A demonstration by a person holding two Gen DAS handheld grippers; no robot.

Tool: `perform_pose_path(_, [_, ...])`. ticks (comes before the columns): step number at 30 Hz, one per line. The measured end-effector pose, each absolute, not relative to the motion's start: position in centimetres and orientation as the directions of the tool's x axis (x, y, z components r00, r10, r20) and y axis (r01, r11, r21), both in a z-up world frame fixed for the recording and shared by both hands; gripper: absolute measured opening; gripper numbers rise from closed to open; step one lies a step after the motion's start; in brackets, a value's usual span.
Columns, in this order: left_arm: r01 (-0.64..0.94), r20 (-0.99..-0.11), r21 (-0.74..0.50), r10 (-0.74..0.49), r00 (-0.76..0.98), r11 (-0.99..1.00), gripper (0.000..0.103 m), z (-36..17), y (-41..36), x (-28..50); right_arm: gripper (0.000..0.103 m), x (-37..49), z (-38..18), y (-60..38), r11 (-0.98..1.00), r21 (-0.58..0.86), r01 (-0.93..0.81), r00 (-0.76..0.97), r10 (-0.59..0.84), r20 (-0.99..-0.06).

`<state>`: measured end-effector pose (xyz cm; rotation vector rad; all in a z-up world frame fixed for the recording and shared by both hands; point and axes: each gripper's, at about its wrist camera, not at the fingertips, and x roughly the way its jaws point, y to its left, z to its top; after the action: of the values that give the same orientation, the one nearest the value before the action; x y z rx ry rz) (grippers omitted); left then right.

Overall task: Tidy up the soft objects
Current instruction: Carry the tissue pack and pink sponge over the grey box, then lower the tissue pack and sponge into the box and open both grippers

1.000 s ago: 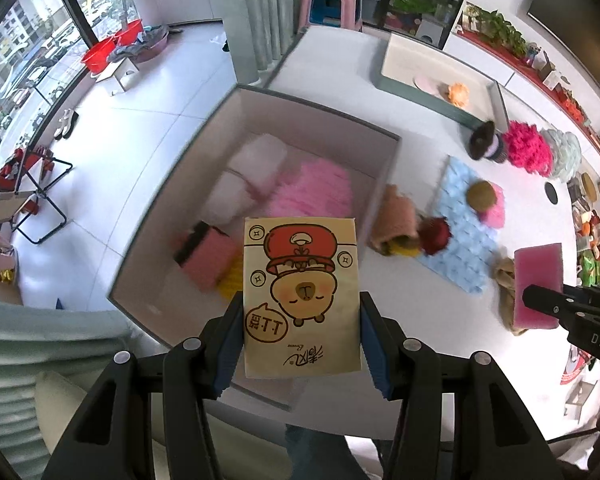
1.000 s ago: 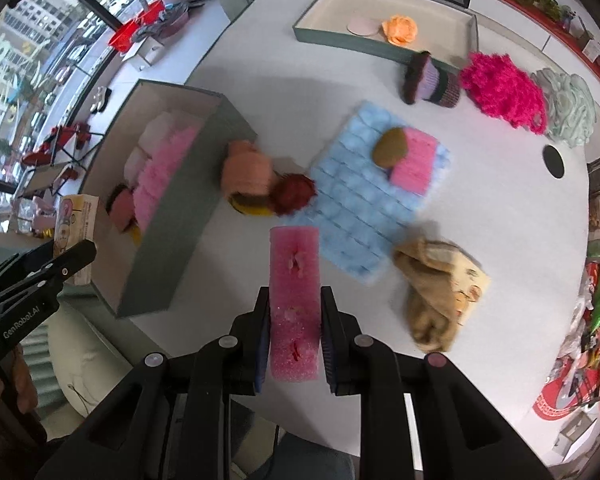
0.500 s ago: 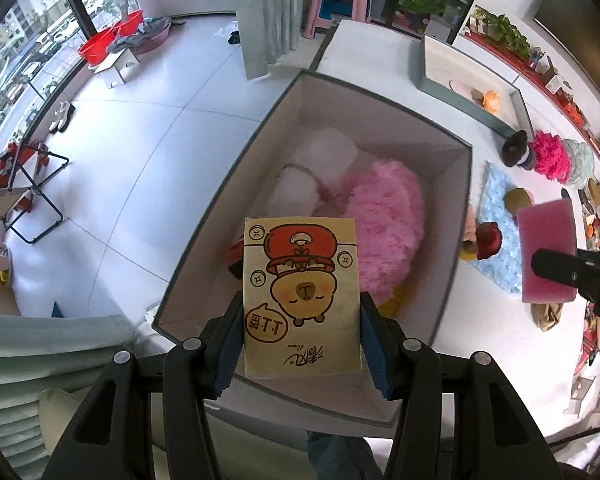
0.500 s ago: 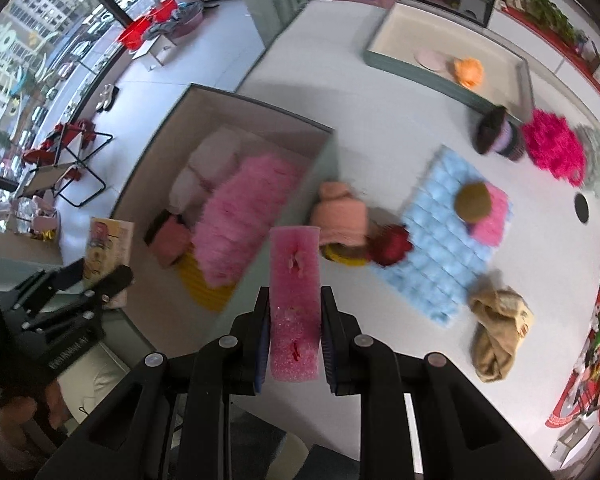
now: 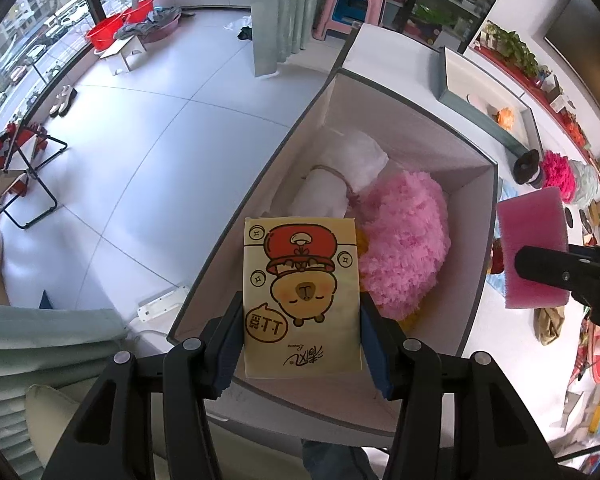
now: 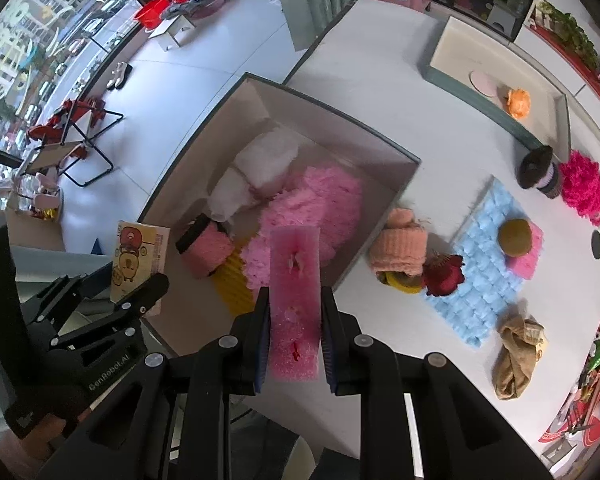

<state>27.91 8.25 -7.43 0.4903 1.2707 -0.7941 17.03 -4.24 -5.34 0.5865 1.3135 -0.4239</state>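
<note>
My left gripper (image 5: 300, 316) is shut on a yellow tissue pack (image 5: 300, 296) printed with a cartoon capybara, held over the near end of the grey open box (image 5: 484, 232). My right gripper (image 6: 294, 320) is shut on a pink sponge (image 6: 295, 304), hanging above the box's near right edge. The box (image 6: 380, 140) holds a fluffy pink item (image 6: 312, 208), white rolled cloths (image 6: 260, 164), a pink block (image 6: 208, 250) and something yellow. The right wrist view shows the tissue pack (image 6: 140, 256) in the left gripper at the left.
On the white table (image 6: 420, 100) right of the box lie an orange knit hat (image 6: 398, 244), a red flower (image 6: 444, 276), a blue quilted mat (image 6: 484, 264) with a brown ball and pink pad, a tan cloth (image 6: 516, 356), and a shallow tray (image 6: 500, 64). Open floor lies to the left.
Both grippers have moved over toward the box with their loads. The box now fills the left wrist view, and the sponge hangs above its edge instead of the bare table.
</note>
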Motion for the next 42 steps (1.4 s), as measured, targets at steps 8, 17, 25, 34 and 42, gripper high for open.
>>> perform_pose_path(8, [0.750,-0.963,-0.111,-0.257,0.081,0.652,0.055,-7.9,8.6,28.8,0.024,18.9,-5.5,-4.2,0.801,0.140,0.583,0.198,0.027,-0.980])
perform_pose_path(17, [0.735,-0.967,-0.113,-0.246,0.074,0.669,0.055,-8.7,7.9,29.6,0.024,21.3,-6.6,-4.2,0.810,0.135,0.570,0.180,0.037,-0.983])
perform_pose_path(25, [0.731,-0.970,-0.107,-0.231,0.070,0.674,0.055,-9.4,7.1,30.0,0.024,23.7,-8.0,-4.5,0.824,0.115,0.555,0.152,0.036,-0.988])
perform_pose_path(34, [0.749,-0.975,-0.099,-0.216,0.060,0.655,0.055,-9.9,6.1,30.0,0.024,24.8,-9.4,-5.9,0.803,0.109,0.586,0.132,0.039,-0.990])
perform_pose_path(42, [0.758,-0.976,-0.093,-0.210,0.060,0.646,0.059,-10.2,5.7,29.9,0.025,25.0,-10.6,-6.6,0.784,0.130,0.607,0.123,0.068,-0.990])
